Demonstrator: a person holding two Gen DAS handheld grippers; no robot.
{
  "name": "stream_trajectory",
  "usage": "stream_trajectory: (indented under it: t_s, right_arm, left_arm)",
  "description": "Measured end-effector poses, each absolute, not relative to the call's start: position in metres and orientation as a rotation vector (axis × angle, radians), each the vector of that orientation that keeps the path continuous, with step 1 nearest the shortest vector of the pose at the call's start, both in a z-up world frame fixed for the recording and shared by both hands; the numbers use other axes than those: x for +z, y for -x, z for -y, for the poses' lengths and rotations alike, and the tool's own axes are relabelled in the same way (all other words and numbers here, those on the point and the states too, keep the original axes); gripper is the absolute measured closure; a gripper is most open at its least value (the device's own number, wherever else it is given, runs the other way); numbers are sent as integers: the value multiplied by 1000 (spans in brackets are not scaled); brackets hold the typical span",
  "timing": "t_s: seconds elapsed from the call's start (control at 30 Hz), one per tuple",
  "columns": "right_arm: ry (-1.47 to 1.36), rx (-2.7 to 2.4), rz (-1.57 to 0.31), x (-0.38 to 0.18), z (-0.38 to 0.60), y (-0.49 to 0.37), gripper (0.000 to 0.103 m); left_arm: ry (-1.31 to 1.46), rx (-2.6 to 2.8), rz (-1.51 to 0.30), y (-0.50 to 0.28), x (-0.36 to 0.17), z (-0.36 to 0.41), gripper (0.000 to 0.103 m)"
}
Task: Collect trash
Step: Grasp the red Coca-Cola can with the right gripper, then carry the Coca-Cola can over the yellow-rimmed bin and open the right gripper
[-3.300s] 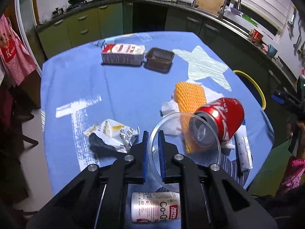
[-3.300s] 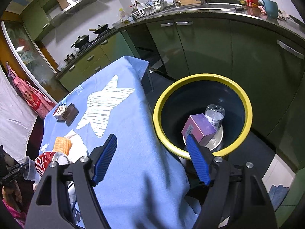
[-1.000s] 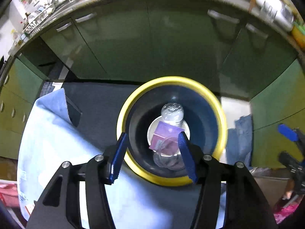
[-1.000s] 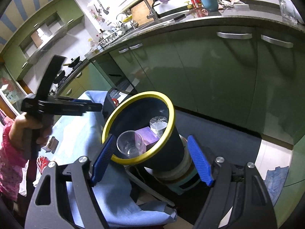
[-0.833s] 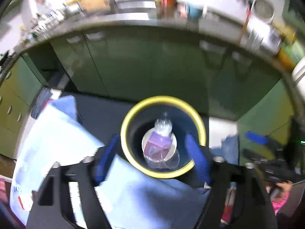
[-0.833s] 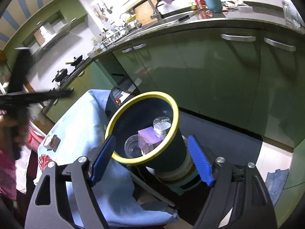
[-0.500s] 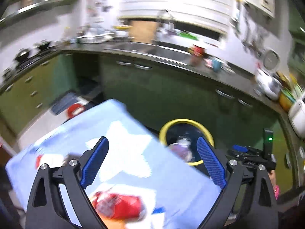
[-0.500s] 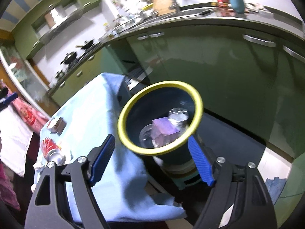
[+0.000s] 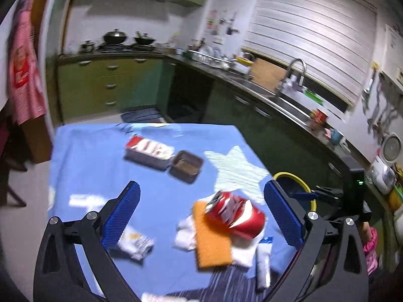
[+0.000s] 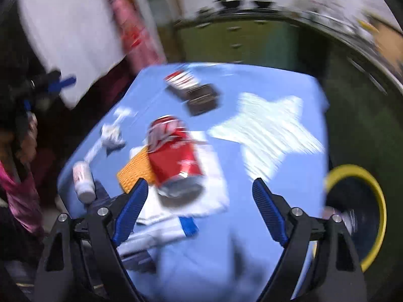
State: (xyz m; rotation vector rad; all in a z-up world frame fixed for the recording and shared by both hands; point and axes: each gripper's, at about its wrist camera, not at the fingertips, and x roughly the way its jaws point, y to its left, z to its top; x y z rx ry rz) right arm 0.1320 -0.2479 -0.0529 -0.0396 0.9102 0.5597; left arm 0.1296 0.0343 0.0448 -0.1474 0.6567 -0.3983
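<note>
Care now means lowering the released, empty right gripper [image 10: 199, 209] squarely over the red can [image 10: 175, 158] just ahead, jaws having just widened.

I see a blue tablecloth with a pale star print [image 9: 236, 168] covering the table. Behind it, green kitchen cabinets with metal handles [image 9: 108, 85] run under a dark countertop [image 9: 274, 98]. Two black lidded pans [image 9: 115, 36] sit on the stove. A curved steel tap [image 9: 297, 71] stands by the sink, below a white slatted blind [image 9: 309, 32]. A red-and-white striped apron [image 9: 24, 68] hangs at far left.
</note>
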Motion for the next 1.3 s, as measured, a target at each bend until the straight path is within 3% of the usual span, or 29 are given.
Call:
stream_trajectory:
  t_s: [0.23,0.63,0.8,0.87,1.3]
  right_arm:
    - [231,611,-993,-86,186,-160,23]
    - [280,602,-1027,-112,164,-175,23]
    - [266,609,-1019,-113,165,-178,25]
    - [239,626,-1023,-114,166,-179,33]
    - [179,621,-933,-86,175,-160,34]
  left_arm:
    - [179,-347,-666,-106,30,-61,5]
    - [196,-372,-716,-119,14,-52,5]
    - [192,-372,-728,-121,11,-49,5]
    - [191,-374,-730,-121,11,-48,5]
    - [174,-375,-736,-119,8,-45,5]
